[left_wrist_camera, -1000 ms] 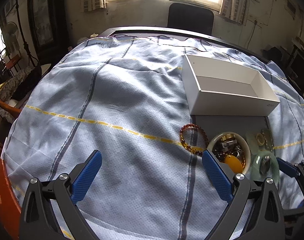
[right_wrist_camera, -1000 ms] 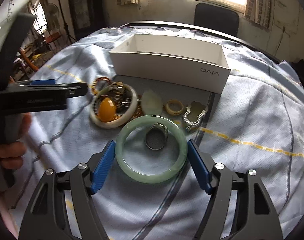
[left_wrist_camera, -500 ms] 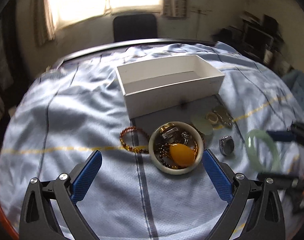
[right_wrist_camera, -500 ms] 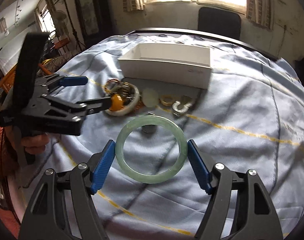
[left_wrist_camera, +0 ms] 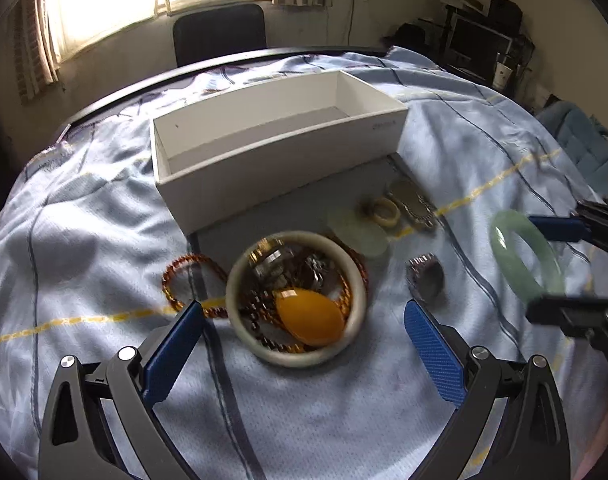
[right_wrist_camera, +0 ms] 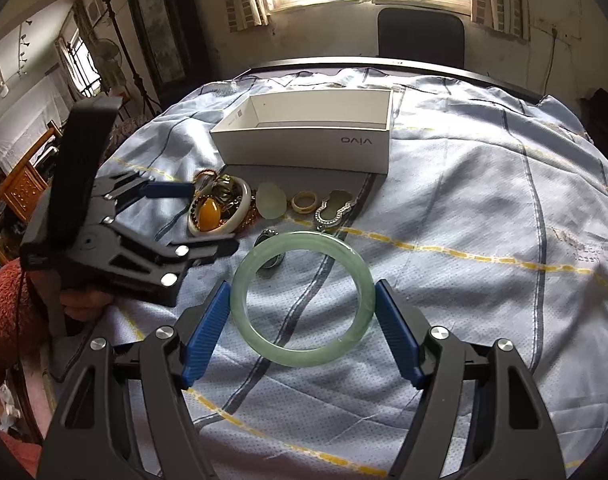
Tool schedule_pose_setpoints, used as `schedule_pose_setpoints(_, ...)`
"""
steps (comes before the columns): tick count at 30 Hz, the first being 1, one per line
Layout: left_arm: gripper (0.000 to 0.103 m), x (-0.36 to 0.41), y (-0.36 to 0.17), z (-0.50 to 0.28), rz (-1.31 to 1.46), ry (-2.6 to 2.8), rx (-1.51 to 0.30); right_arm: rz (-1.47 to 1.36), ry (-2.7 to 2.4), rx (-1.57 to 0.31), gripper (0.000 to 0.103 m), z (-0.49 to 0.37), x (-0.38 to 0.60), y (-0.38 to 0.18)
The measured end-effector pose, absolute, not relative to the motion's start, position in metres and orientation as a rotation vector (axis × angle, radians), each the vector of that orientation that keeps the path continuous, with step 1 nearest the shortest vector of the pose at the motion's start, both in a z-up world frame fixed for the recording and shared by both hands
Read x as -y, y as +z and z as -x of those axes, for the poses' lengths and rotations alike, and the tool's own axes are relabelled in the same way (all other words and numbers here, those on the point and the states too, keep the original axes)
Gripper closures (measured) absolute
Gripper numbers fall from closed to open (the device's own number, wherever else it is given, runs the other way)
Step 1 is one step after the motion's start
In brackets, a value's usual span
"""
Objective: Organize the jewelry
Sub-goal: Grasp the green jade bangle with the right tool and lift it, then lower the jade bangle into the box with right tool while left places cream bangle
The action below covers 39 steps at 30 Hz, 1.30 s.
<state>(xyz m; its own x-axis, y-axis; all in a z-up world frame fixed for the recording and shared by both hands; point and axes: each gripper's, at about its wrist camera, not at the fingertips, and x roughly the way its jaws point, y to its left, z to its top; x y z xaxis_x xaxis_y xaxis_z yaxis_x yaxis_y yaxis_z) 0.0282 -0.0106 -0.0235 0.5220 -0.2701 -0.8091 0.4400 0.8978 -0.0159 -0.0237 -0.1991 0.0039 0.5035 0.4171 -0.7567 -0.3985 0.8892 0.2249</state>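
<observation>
R fingers (right_wrist_camera: 302, 314) clamp jade bangle (right_wrist_camera: 302, 298) aloft, L fingers (left_wrist_camera: 304, 338) wide, empty

Pale green jade bangle (right_wrist_camera: 302, 298) lifted off the blue cloth, clamped flat between blue pads at the near centre. Farther off: white bangle (left_wrist_camera: 296, 299) ringing an amber pendant (left_wrist_camera: 309, 317) and dark beads, amber bead bracelet (left_wrist_camera: 184, 276) at its left, silver ring (left_wrist_camera: 425, 280), pale jade disc (right_wrist_camera: 271, 200), small cream ring (right_wrist_camera: 303, 201), silver-framed pendant (right_wrist_camera: 332, 210). Beyond these, open white box (right_wrist_camera: 307, 147), empty.
</observation>
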Motion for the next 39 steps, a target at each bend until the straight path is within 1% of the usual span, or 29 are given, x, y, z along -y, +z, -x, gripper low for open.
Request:
schedule_pose_setpoints(10, 0.005, 0.017, -0.022, -0.029, -0.249, -0.445, -0.887, -0.024, 0.498, -0.946, 0.032, 0.022, 0.197, -0.002)
schedule_pose_setpoints(12, 0.014, 0.017, -0.022, -0.029, -0.247, -0.442, -0.886, -0.021, 0.498, -0.950, 0.032, 0.022, 0.196, -0.004)
schedule_pose_setpoints(13, 0.016, 0.016, -0.024, -0.030, -0.246, -0.441, -0.891, -0.022, 0.498, -0.952, 0.032, 0.022, 0.196, -0.004)
schedule_pose_setpoints(14, 0.022, 0.016, -0.025, -0.030, -0.247, -0.442, -0.897, -0.023, 0.500, -0.954, 0.032, 0.021, 0.196, -0.005)
schedule_pose_setpoints(19, 0.026, 0.016, -0.025, -0.030, -0.248, -0.436, -0.898, -0.024, 0.505, -0.955, 0.032, 0.022, 0.196, -0.005)
schedule_pose_setpoints(21, 0.033, 0.014, -0.025, -0.030, -0.248, -0.432, -0.894, -0.024, 0.504, -0.953, 0.032, 0.022, 0.196, -0.006)
schedule_pose_setpoints(30, 0.033, 0.013, -0.021, -0.026, -0.257, -0.432, -0.889, -0.032, 0.506, -0.938, 0.032, 0.023, 0.197, -0.001)
schedule_pose_setpoints(39, 0.033, 0.003, 0.012, -0.016, -0.248, -0.409, -0.825, -0.026, 0.501, -0.910, 0.032, 0.026, 0.197, 0.005)
